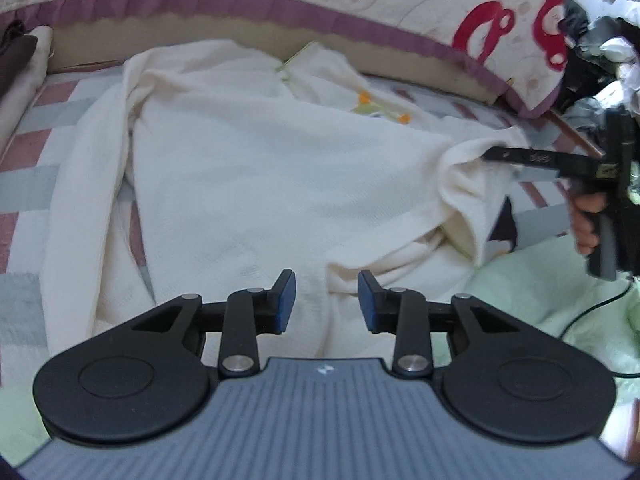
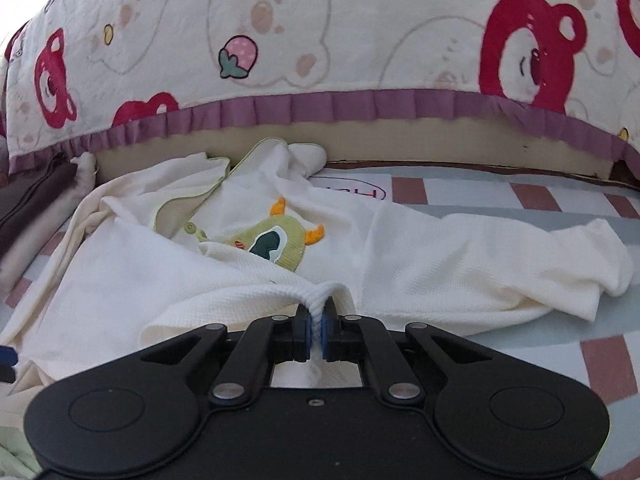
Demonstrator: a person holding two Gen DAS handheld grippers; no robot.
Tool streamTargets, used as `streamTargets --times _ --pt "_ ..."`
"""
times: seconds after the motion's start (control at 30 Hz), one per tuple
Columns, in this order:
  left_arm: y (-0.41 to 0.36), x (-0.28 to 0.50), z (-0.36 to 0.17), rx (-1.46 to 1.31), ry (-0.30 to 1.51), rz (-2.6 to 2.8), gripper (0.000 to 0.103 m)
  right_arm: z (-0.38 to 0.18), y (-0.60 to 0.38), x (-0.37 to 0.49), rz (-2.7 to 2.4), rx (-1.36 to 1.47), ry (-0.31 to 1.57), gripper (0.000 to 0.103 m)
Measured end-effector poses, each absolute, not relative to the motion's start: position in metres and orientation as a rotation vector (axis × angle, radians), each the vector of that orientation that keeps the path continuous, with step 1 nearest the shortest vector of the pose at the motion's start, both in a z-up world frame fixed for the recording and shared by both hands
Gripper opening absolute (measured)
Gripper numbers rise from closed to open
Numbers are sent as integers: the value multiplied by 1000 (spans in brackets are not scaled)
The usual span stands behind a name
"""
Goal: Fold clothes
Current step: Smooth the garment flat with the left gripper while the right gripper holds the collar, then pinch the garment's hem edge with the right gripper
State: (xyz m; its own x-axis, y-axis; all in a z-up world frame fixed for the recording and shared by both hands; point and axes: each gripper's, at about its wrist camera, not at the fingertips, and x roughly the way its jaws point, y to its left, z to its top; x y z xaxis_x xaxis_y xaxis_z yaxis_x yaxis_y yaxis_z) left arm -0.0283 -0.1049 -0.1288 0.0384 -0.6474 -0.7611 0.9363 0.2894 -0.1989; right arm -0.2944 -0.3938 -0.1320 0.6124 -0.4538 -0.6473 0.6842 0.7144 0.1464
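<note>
A cream long-sleeved garment (image 1: pixel 260 168) lies spread and rumpled on a checked sheet. A green horned monster patch (image 2: pixel 276 244) shows on its front, partly under a fold. My left gripper (image 1: pixel 327 300) hovers open over the garment's near part, with nothing between its blue pads (image 1: pixel 286 300). My right gripper (image 2: pixel 316 320) is shut on a bunched ridge of the cream garment (image 2: pixel 140 272). In the left wrist view the right gripper (image 1: pixel 486 156) pinches the garment's right edge and holds it slightly lifted. One sleeve (image 2: pixel 560 264) stretches out to the right.
A bear-print bedspread with a purple frill (image 2: pixel 320 104) hangs along the back. The pink and grey checked sheet (image 2: pixel 600 352) lies underneath. Pale green cloth (image 1: pixel 540 292) and a thin cable (image 1: pixel 592 308) sit near right. Dark folded fabric (image 1: pixel 16 60) lies far left, and a clothes heap (image 1: pixel 600 40) far right.
</note>
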Motion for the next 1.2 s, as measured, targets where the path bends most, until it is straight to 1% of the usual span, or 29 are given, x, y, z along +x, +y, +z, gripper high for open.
streamTargets --times 0.07,0.1,0.13,0.17,0.2,0.23,0.27,0.3,0.33,0.37,0.4,0.5,0.53,0.57,0.6,0.7,0.8,0.9,1.07,1.13,1.2 --pt "-119 -31 -136 504 860 -1237 31 -132 -396 -293 -673 413 628 5" --pt "-125 -31 -140 514 881 -1246 31 -133 -396 -293 -675 421 630 5" --pt "-129 -29 -144 504 906 -1250 24 -133 -396 -294 -677 431 631 6" --pt "-131 -29 -146 494 917 -1240 12 -134 -396 -296 -682 448 632 8" --pt "-130 -30 -146 498 900 -1208 4 -136 -397 -298 -689 469 632 11" --pt "-128 -34 -143 514 860 -1172 4 -138 -398 -300 -696 490 633 11" --pt "-126 -38 -140 533 814 -1137 4 -140 -399 -302 -703 512 633 17" --pt "-122 -41 -134 521 786 -1125 4 -142 -400 -304 -710 533 633 24" --pt "-117 -44 -128 496 766 -1123 4 -145 -401 -306 -718 567 632 30" --pt "-112 -44 -123 463 766 -1130 4 -150 -403 -309 -727 610 629 42" --pt "-107 -44 -119 431 773 -1138 5 -156 -404 -311 -736 653 626 46" --pt "-98 -40 -119 375 816 -1134 6 -170 -404 -313 -741 757 633 46" --pt "-97 -37 -121 366 837 -1124 7 -171 -402 -313 -728 752 629 43" --pt "-95 -34 -123 359 855 -1112 7 -169 -398 -313 -704 718 618 16" --pt "-94 -31 -125 343 873 -1109 7 -165 -395 -312 -674 678 613 7" --pt "-91 -21 -127 292 923 -1129 8 -148 -386 -310 -594 554 621 7" --pt "-93 -18 -129 402 875 -1100 16 -140 -384 -307 -609 465 685 7" --pt "-86 -10 -126 384 870 -1096 17 -143 -386 -306 -636 451 714 7" --pt "-80 2 -116 250 908 -1222 19 -150 -386 -305 -654 451 742 7" --pt "-93 3 -118 268 937 -1307 27 -151 -387 -303 -655 461 741 7" --pt "-107 -1 -121 349 937 -1384 31 -150 -388 -303 -650 466 738 8"
